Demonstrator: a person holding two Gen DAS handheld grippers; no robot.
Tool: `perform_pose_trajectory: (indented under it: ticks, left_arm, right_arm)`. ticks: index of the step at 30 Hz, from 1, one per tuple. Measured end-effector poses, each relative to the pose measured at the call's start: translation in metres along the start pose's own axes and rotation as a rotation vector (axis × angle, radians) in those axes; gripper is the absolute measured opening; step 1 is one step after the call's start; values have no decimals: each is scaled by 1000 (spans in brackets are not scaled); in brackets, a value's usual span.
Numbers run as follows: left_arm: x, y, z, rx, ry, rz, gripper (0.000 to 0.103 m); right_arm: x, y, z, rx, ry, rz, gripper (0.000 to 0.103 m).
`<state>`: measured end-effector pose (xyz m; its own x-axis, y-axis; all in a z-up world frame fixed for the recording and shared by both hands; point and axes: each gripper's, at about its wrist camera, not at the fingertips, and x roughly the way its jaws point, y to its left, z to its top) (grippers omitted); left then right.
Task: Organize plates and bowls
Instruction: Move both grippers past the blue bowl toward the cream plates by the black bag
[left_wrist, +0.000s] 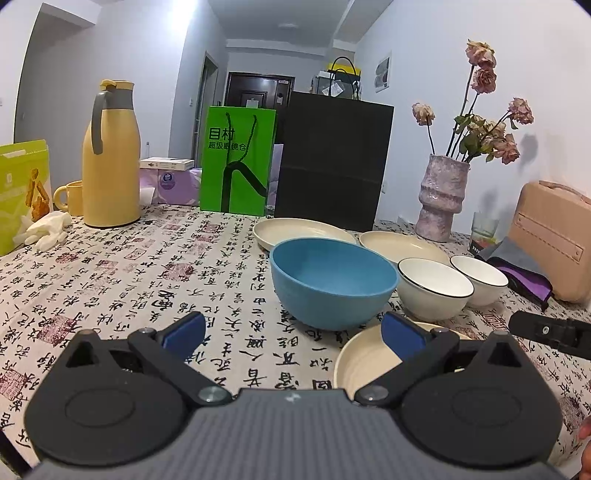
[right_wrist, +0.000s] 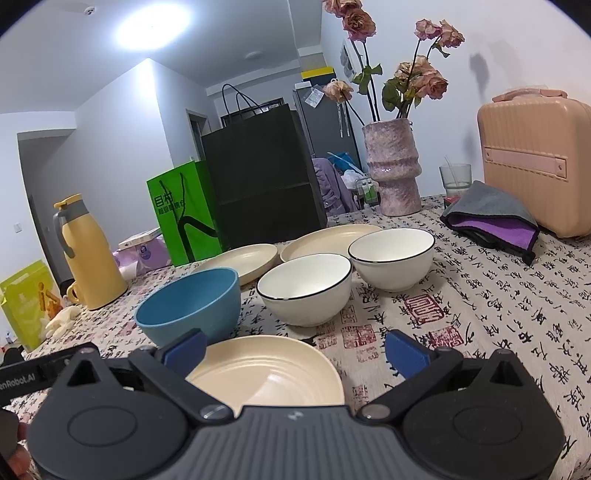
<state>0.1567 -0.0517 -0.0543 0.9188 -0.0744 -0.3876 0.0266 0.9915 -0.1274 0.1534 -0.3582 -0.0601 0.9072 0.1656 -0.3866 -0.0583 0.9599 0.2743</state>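
Observation:
A blue bowl (left_wrist: 332, 282) (right_wrist: 190, 304) stands on the patterned tablecloth, just ahead of my open left gripper (left_wrist: 293, 338). A ribbed cream bowl (left_wrist: 369, 360) (right_wrist: 269, 373) sits nearest, under my open right gripper (right_wrist: 295, 350), nothing between its fingers. Two white bowls with black rims (left_wrist: 434, 288) (left_wrist: 480, 278) stand side by side, seen also in the right wrist view (right_wrist: 306, 288) (right_wrist: 391, 256). Two cream plates (left_wrist: 301, 230) (left_wrist: 400, 245) lie flat behind them (right_wrist: 243, 260) (right_wrist: 325, 236).
At the back stand a yellow thermos (left_wrist: 110, 155), a yellow mug (left_wrist: 70, 197), a green paper bag (left_wrist: 238, 160), a black bag (left_wrist: 332, 158) and a pink vase with dried roses (left_wrist: 441, 195). A pink case (right_wrist: 535, 158), a folded grey-purple cloth (right_wrist: 491, 218) and a glass (right_wrist: 456, 179) sit right.

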Motion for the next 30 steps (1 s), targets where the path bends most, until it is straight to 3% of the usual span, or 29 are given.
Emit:
perform_pose_trajectory:
  ticks: [30]
  left_arm:
    - [36,33,46,-64,-43,16,103]
  right_arm:
    - [50,24,43,-54,-5,26,103]
